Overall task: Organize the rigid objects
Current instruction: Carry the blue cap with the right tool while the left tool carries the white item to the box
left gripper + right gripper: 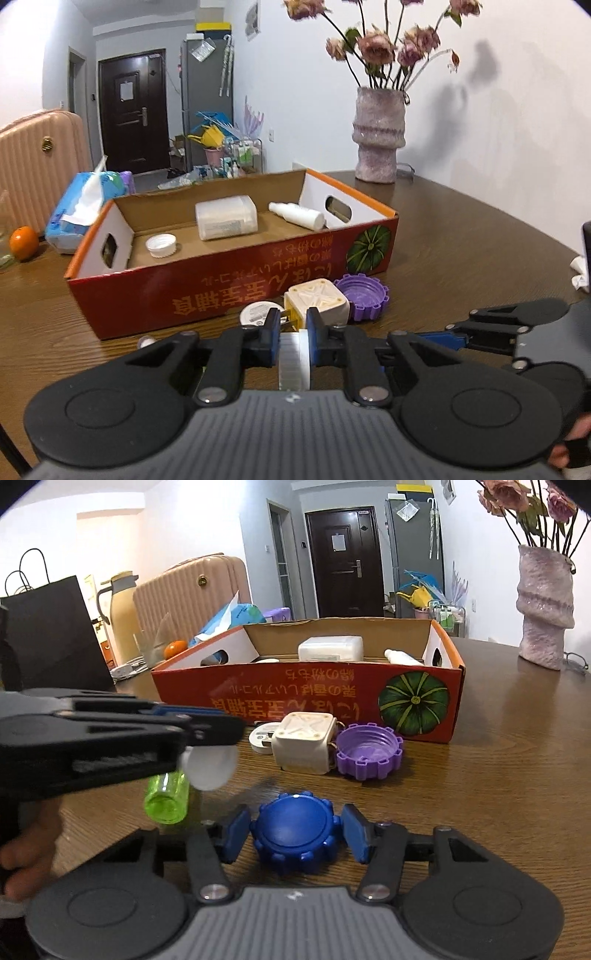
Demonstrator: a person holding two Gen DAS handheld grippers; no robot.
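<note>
On the dark brown wooden table (461,236), in the middle of both views, stands an open red cardboard box (229,291) with printing that appears upside down. Inside it lie a white cap (161,245), a white rectangular container (226,217) and a small white bottle (297,215). Just in front of the box sit a cream plug adapter (317,301), a purple cap (364,297) and a small round white disc (256,312).

At the lower centre of the left wrist view, the left gripper (293,332) is clamped narrow on a white ribbed cap (293,360). In the right wrist view the right gripper (295,832) stands about half wide around a blue cap (295,830) on the table; whether the pads touch it I cannot tell. A green bottle (167,797) lies at the left of it.

At the upper right a pink vase (378,134) holds dried flowers. At the left are a tissue pack (83,206), an orange (24,243) and a pink suitcase (40,158). Behind, a dark door (132,110) closes the white room
</note>
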